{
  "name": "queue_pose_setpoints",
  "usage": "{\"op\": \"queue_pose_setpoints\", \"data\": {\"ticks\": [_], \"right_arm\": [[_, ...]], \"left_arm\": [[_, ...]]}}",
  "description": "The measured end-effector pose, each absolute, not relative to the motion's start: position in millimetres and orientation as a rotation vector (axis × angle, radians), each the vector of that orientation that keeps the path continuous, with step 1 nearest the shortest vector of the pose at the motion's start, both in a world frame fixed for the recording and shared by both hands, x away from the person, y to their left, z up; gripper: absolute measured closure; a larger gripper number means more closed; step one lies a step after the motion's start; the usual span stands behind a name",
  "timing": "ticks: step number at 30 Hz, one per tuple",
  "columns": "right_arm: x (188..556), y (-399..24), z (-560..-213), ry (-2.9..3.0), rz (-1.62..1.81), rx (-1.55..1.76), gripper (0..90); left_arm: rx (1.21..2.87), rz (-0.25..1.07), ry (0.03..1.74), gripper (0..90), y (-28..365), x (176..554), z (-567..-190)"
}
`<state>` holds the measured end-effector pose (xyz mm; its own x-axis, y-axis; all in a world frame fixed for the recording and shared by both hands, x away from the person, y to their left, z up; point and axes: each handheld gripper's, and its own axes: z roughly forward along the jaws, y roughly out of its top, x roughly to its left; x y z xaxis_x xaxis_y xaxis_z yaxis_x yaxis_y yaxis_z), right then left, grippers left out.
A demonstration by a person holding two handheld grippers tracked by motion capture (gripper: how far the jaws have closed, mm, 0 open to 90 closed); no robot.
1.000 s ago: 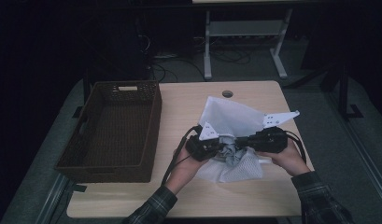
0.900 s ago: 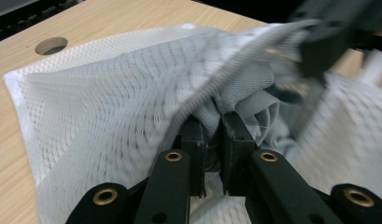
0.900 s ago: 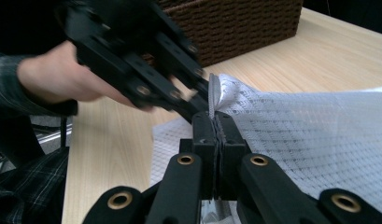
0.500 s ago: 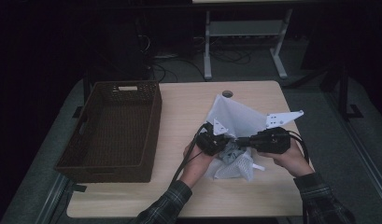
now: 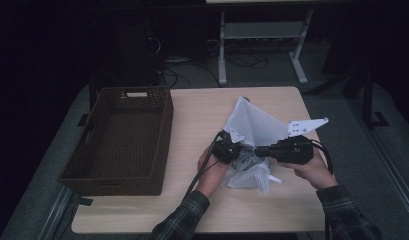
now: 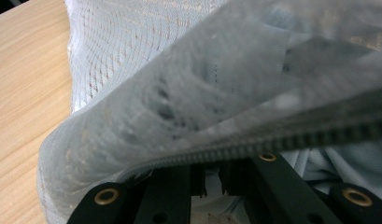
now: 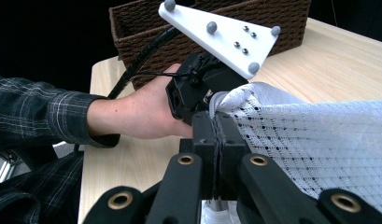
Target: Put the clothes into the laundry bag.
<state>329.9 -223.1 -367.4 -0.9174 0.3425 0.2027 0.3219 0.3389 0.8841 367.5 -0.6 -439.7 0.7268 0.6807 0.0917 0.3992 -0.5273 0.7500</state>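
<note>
White mesh bag (image 5: 252, 135) lies on the table (image 5: 202, 120) right of the wicker basket (image 5: 122, 140). We pinch its zippered edge from both sides: our left gripper (image 5: 231, 151) and right gripper (image 5: 259, 150) are both clamped on it, close together.

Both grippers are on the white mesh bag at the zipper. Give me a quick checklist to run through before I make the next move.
1. Right gripper shut on the mesh bag edge: ok.
2. Left gripper clamped at the zipper: ok; jaws are closed with fabric over them, but the exact grip point is hidden.
3. Zipper open or closed: cannot tell.
4. Contents of the bag: cannot tell; dark shapes show through the mesh.
5. Wicker basket clear of both hands: ok, it stands apart at the left.
6. Bag supported by the table: ok.
</note>
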Motion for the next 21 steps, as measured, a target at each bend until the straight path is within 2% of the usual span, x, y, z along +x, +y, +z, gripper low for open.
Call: {"op": "queue_pose_setpoints", "data": {"ticks": [3, 8, 12, 15, 21], "right_arm": [[331, -224, -369, 2.55, 1.672, 0.639, 88.4], [334, -226, -373, 2.55, 1.665, 0.667, 88.4], [336, -227, -376, 2.553, 1.658, 0.68, 88.3], [336, -226, -377, 2.555, 1.656, 0.684, 88.3], [338, -225, -379, 2.562, 1.646, 0.687, 88.3]], "left_arm": [[2.168, 0.449, 0.82, 77.8, 3, 367, -438], [2.153, 0.346, 0.811, 62.5, 22, 362, -429], [2.174, 0.328, 0.777, 53.5, 32, 352, -426], [2.19, 0.327, 0.752, 49.3, 42, 342, -424], [2.216, 0.285, 0.717, 47.0, 58, 324, -422]]}}
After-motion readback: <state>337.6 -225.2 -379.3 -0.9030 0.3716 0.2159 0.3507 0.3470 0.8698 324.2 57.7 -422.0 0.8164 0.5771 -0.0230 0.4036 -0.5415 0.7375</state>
